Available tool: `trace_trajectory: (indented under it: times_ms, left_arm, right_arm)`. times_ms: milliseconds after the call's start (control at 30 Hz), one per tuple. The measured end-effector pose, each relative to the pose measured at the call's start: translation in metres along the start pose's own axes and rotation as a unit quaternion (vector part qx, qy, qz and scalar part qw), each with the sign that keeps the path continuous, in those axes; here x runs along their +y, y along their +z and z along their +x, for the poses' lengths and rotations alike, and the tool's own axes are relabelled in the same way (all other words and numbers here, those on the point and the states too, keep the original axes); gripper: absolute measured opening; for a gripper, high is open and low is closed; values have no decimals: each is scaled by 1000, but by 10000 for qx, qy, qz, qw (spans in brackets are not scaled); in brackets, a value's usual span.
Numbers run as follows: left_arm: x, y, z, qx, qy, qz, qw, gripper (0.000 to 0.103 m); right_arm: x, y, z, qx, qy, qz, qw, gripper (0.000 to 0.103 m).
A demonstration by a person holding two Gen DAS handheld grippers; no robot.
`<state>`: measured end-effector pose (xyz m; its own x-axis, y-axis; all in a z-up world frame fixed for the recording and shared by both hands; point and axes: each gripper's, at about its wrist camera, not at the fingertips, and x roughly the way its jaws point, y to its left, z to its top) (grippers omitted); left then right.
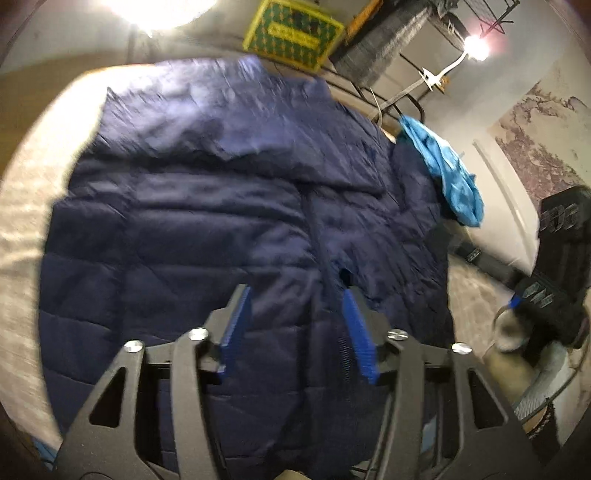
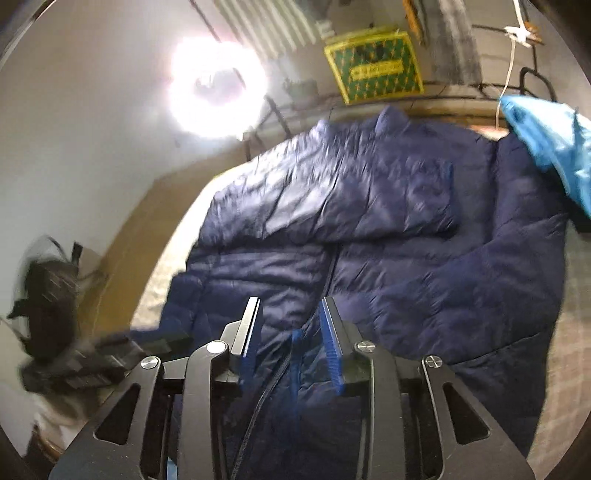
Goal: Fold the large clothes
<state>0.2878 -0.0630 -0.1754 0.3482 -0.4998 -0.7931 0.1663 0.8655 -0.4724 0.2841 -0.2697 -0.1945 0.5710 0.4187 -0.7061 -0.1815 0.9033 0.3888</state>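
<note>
A large navy quilted puffer jacket (image 1: 207, 221) lies spread on a pale bed, front up, with its zipper line running down the middle. One sleeve is folded across the chest, seen clearly in the right wrist view (image 2: 369, 192). My left gripper (image 1: 295, 295) is open and empty, hovering over the jacket's lower part beside the zipper. My right gripper (image 2: 290, 306) is open and empty, hovering over the zipper near the hem. The other gripper and hand (image 1: 546, 295) show at the right edge of the left wrist view.
A light blue garment (image 1: 447, 170) lies at the jacket's far right edge; it also shows in the right wrist view (image 2: 550, 147). A yellow-green box (image 1: 291, 33) stands behind the bed. Bright lamps glare at the back. The pale bedspread (image 1: 26, 229) borders the jacket.
</note>
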Motion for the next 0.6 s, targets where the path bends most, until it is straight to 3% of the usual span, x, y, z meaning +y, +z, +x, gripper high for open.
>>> trace_trajectory:
  times_ms: [133,233,400,500,600]
  left_arm:
    - [-18,-4,34,477,-307,-54,9984,62]
    - [-26,-3,60,696,-302,-166,9970,62]
    - [-32,4,86,696,-182,-299,9970,61]
    - [-50,9,90,545,134,321,9979,12]
    - [-62,19,88,265,387,697,9965,5]
  right_arm:
    - [-20,10,-34,-452,9,277,9986,32]
    - [-43,11,-60,-776,-211,461,9957,32]
    - [-88,4,-91,-1047,-608,862,9889,32]
    - [-113,-2,-101,-1113,-833,1078,9844,32]
    - [-133,-4,-105,-1098,-916,1330,9807,32]
